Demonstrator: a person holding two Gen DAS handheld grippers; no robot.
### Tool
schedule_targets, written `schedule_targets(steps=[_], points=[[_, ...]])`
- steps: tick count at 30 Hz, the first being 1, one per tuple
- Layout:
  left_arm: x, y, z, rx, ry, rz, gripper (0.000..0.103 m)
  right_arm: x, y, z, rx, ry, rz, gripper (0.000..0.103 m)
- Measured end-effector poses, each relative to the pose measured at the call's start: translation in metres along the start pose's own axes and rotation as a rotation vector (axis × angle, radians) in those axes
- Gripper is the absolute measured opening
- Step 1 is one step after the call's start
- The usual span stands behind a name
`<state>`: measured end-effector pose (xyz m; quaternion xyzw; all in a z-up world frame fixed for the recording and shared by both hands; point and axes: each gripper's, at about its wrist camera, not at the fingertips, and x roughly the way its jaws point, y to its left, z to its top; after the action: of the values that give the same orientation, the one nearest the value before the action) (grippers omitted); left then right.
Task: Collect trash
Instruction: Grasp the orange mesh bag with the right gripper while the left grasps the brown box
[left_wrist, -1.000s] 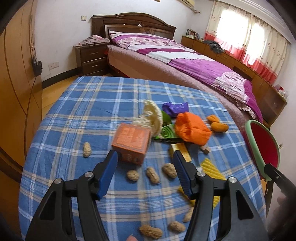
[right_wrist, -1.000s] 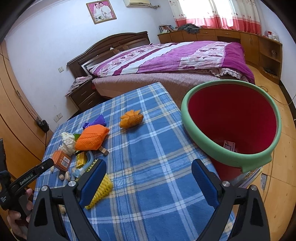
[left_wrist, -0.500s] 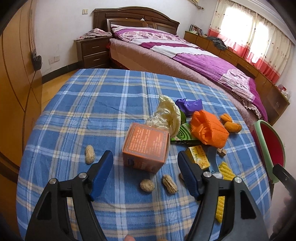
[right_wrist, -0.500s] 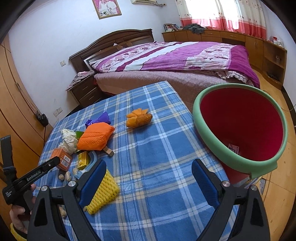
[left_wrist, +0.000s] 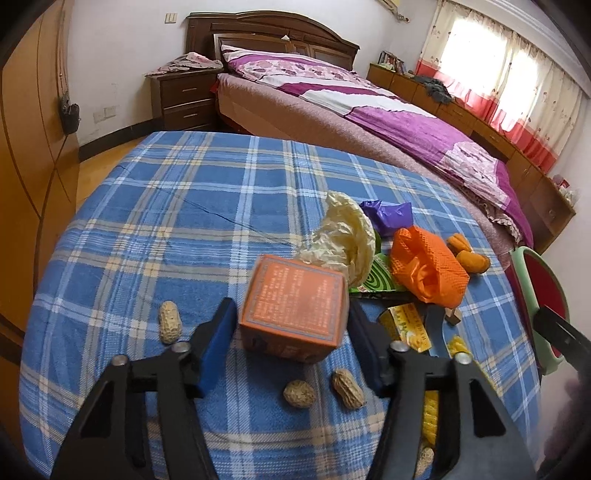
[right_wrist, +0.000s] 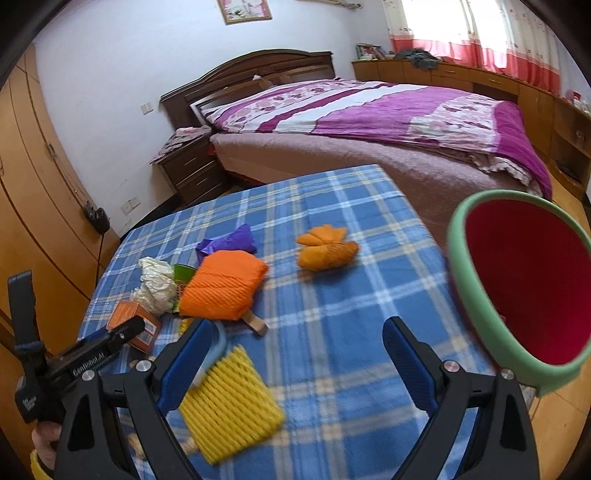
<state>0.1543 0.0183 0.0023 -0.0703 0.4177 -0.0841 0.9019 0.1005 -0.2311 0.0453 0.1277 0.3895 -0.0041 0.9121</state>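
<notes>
An orange carton lies on the blue plaid table, between the open fingers of my left gripper, which reach its near corners. The carton also shows in the right wrist view. Behind it lie crumpled cream paper, orange foam netting, a purple wrapper, a green packet and orange peel. Peanuts are scattered around. My right gripper is open and empty over the table, with yellow foam netting by its left finger.
A red bin with a green rim stands off the table's right edge. A bed and a nightstand stand beyond the table. A wooden wardrobe is on the left. A yellow packet lies right of the carton.
My left gripper has moved forward until the orange carton sits between its fingers. My right gripper has shifted left and back over the table, away from the bin.
</notes>
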Motion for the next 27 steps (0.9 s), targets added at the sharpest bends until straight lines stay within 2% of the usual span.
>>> schedule_targets(steps=[13,15,17,18,20,21,23,26,27], points=[[-0.013,0.015,0.0,-0.059,-0.056,-0.004,0.056,0.062,0.034,0.015,-0.007,0.088,0.074,0.095],[-0.014,0.016,0.0,-0.06,-0.057,-0.002,0.056,0.068,0.035,0.016,-0.002,0.097,0.083,0.086],[-0.015,0.016,-0.001,-0.062,-0.061,-0.003,0.056,0.073,0.035,0.016,0.002,0.11,0.1,0.068],[-0.015,0.016,-0.001,-0.063,-0.062,-0.003,0.056,0.075,0.035,0.016,0.002,0.116,0.11,0.063],[-0.016,0.016,-0.001,-0.064,-0.064,-0.007,0.056,0.078,0.037,0.016,-0.008,0.128,0.128,0.04],[-0.016,0.016,-0.002,-0.063,-0.064,-0.008,0.056,0.077,0.038,0.015,-0.013,0.126,0.128,0.038],[-0.016,0.015,-0.002,-0.063,-0.064,-0.009,0.056,0.076,0.039,0.014,-0.024,0.116,0.132,0.02],[-0.017,0.014,-0.002,-0.064,-0.065,-0.011,0.056,0.071,0.04,0.012,-0.042,0.094,0.144,0.01],[-0.018,0.014,-0.002,-0.065,-0.066,-0.012,0.056,0.07,0.04,0.013,-0.045,0.088,0.147,0.01]])
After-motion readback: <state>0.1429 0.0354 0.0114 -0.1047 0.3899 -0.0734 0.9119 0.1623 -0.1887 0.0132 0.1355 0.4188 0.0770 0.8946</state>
